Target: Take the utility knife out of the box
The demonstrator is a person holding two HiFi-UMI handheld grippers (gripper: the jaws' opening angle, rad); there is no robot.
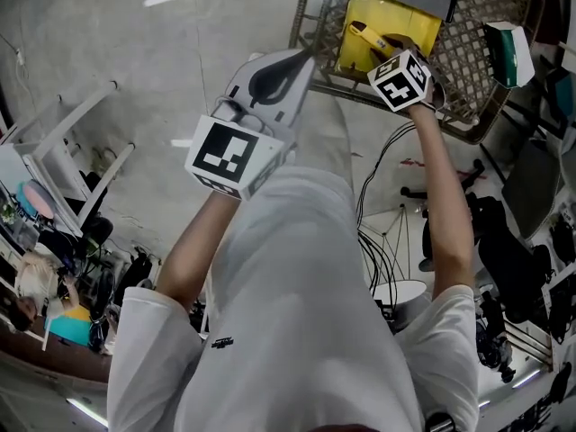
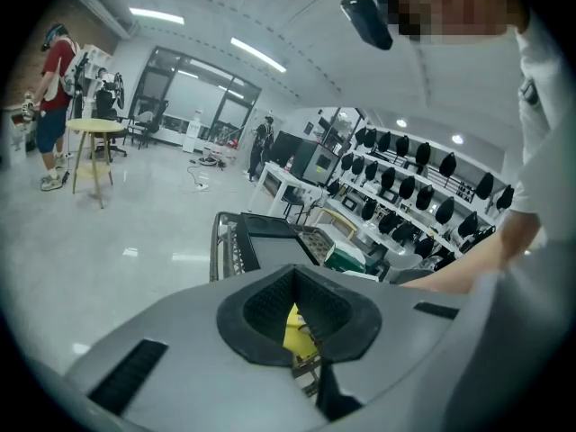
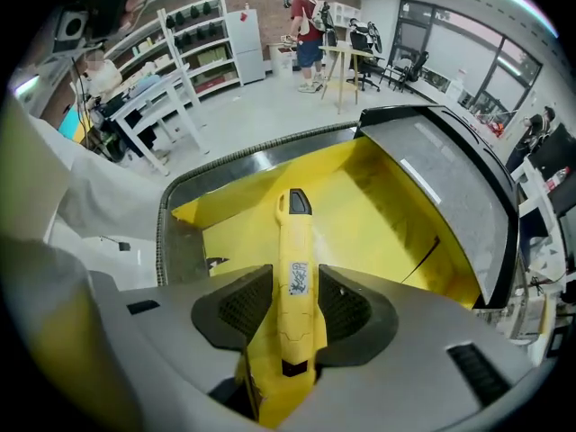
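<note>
Two tongs: mine, right tongs [image 3: 297,306] and left tongs [image 2: 298,320].
Right grip: clamped on the yellow utility knife [image 3: 293,237], tip toward 12 o'clock.
Left grip: closed, nothing between.
Knife: over the open yellow box [image 3: 382,207], inside the wire basket [image 1: 470,54].

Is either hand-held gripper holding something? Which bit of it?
The right hand-held gripper holds the yellow utility knife by the middle of its body, above the open yellow box. The left hand-held gripper holds nothing.
</note>
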